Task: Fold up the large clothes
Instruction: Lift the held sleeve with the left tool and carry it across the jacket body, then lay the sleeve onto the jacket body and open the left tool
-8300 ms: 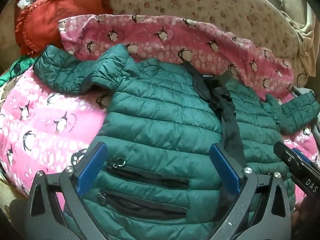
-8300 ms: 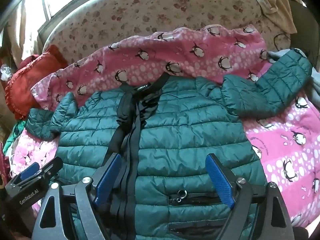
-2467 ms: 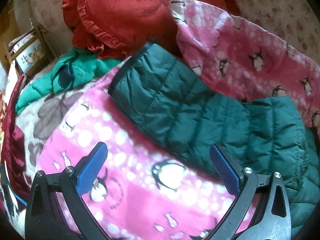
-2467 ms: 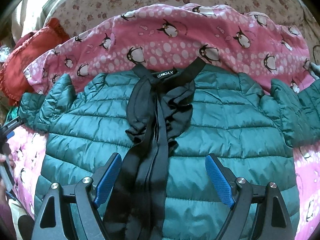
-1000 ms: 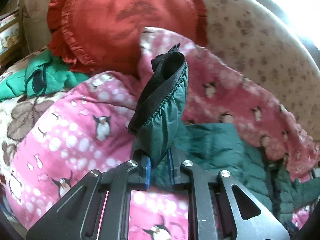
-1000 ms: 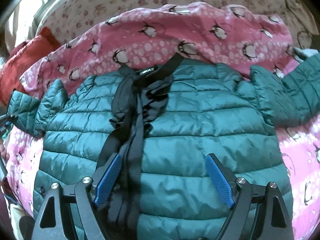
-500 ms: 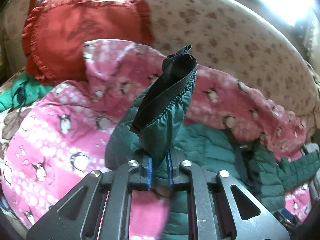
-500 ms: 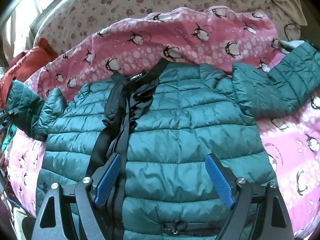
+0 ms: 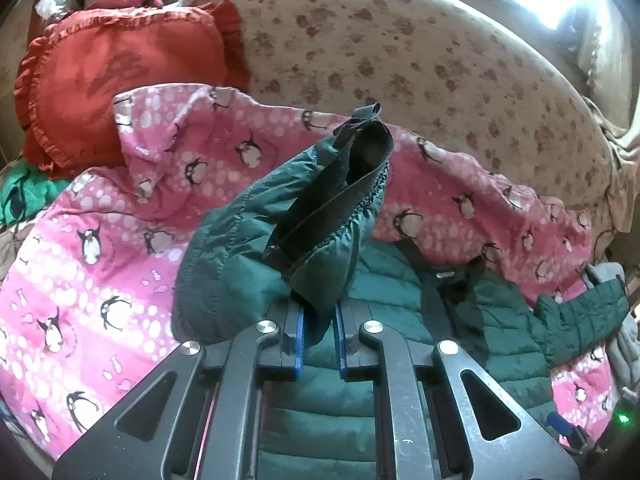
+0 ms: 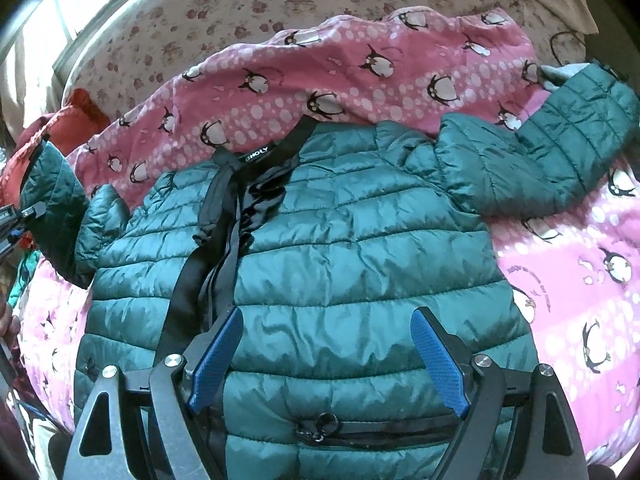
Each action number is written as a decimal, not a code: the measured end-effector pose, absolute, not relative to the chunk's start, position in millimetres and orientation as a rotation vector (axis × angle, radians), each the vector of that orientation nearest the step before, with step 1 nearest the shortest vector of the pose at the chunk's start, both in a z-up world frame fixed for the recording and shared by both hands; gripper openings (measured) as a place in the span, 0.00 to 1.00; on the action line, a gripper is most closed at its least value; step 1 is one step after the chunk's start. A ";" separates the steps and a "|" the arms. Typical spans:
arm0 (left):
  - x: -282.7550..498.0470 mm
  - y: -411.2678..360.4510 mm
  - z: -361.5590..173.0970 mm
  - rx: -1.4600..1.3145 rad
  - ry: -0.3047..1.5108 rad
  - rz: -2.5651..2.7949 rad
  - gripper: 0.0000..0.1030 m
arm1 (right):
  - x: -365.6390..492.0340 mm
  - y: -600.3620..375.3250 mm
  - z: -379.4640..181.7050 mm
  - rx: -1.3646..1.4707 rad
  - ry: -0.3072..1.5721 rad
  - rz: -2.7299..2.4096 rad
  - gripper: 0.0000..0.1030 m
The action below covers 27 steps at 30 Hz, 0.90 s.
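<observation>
A dark green quilted puffer jacket (image 10: 360, 248) lies front up on a pink penguin blanket (image 10: 360, 72), its black zipper band (image 10: 216, 236) running down the middle. My left gripper (image 9: 319, 312) is shut on the cuff end of the jacket's left sleeve (image 9: 320, 216), which stands lifted above the blanket with its black lining showing. That raised sleeve (image 10: 52, 200) appears at the left edge of the right wrist view. My right gripper (image 10: 326, 356) hovers open above the jacket's lower front, near a pocket zipper (image 10: 320, 426). The other sleeve (image 10: 560, 152) lies spread to the right.
A red ruffled cushion (image 9: 120, 64) leans against the floral sofa back (image 9: 400, 48) at the left. A bright green garment (image 9: 24, 192) lies beside the cushion. Grey fabric (image 9: 624, 344) sits at the right edge. The pink blanket (image 9: 100, 260) covers the seat.
My left gripper has carried the pinched sleeve cuff rightward and slightly up, bringing the jacket body into its view. The right gripper has stayed open and drifted a little over the jacket.
</observation>
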State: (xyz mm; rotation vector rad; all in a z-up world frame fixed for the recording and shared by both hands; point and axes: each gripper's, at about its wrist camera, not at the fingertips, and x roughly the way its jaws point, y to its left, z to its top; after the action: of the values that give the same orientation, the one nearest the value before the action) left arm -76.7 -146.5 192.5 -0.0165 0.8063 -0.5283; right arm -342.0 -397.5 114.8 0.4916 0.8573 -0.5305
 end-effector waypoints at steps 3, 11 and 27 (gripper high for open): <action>-83.5 -157.0 195.1 -0.006 0.804 -0.546 0.11 | -346.0 -398.9 117.3 0.485 0.854 -0.536 0.82; -101.4 -187.6 199.6 0.011 0.807 -0.595 0.10 | -351.7 -404.8 119.2 0.470 0.869 -0.562 0.82; -135.9 -255.7 186.3 0.076 0.843 -0.698 0.10 | -344.3 -419.2 118.3 0.418 0.875 -0.594 0.82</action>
State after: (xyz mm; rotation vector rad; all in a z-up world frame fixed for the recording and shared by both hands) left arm -135.9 -255.7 186.3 0.0764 0.8427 -0.6976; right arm -344.3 -419.2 118.3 0.4182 0.8750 -0.5942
